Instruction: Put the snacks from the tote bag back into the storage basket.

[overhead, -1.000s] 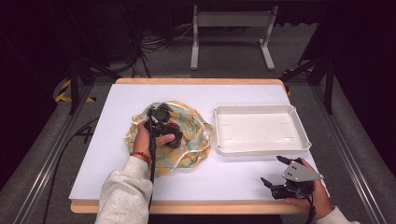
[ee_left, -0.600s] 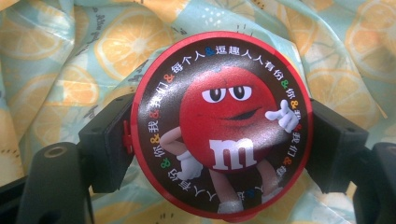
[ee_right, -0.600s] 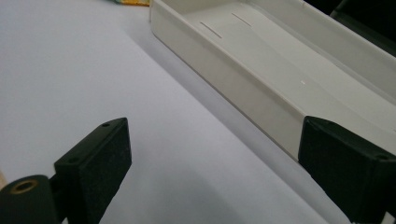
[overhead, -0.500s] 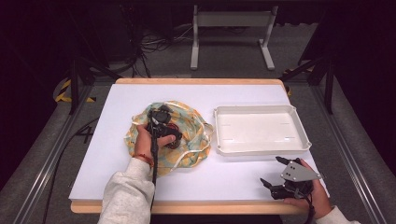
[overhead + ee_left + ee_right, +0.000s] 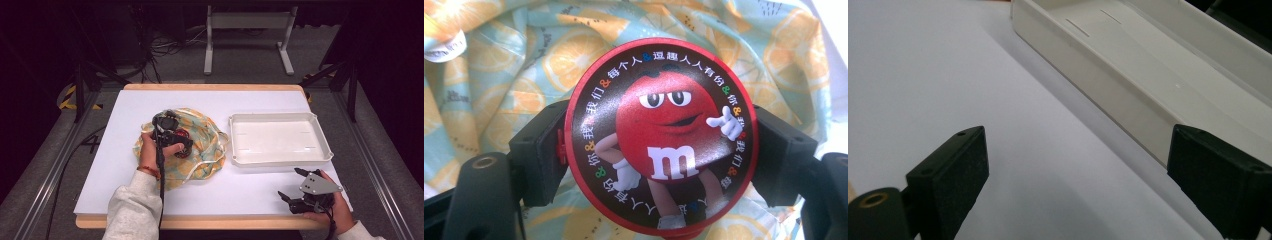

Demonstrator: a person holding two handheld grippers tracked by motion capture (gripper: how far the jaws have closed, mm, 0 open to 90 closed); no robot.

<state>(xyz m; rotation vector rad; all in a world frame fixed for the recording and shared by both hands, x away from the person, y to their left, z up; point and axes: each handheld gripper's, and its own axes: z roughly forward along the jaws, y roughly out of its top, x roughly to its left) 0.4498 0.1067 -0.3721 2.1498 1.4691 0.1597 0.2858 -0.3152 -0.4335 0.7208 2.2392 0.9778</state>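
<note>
**Left tool clamped on the round tin**

My left tool (image 5: 176, 142) grips a round red tin (image 5: 659, 137) by its sides, both jaws pressed tight against the rim. The tin sits over the orange-print cloth (image 5: 200, 150), which lies bunched on the left half of the white worktop (image 5: 260, 192). Its lid faces the left gripper view, showing a red cartoon figure. To the right of the cloth rests a white tray (image 5: 277, 160). At the near right corner, my right tool (image 5: 292, 187) sits just in front of the tray, jaws wide apart, nothing between them.
</note>
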